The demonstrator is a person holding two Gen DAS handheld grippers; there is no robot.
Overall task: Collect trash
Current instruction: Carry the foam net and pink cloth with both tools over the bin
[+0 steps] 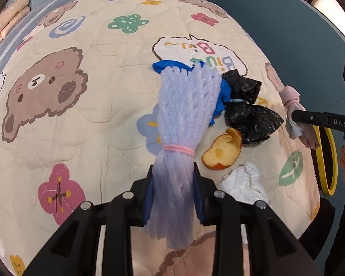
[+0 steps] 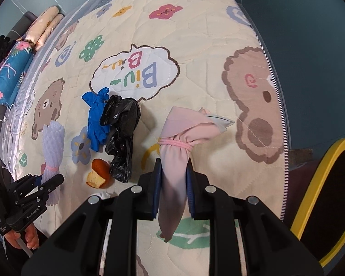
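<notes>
My left gripper is shut on a lilac foam net bundle tied with a pink band, held above the quilt; it also shows in the right wrist view. My right gripper is shut on a pink cloth bundle tied with a pink band; it also shows in the left wrist view. On the quilt lie a blue glove, a black plastic bag, an orange peel and a white tissue.
A bed with a cartoon bear quilt fills both views. A yellow-rimmed black bin stands off the bed's right edge; it also shows in the left wrist view. Folded bedding sits at the far left.
</notes>
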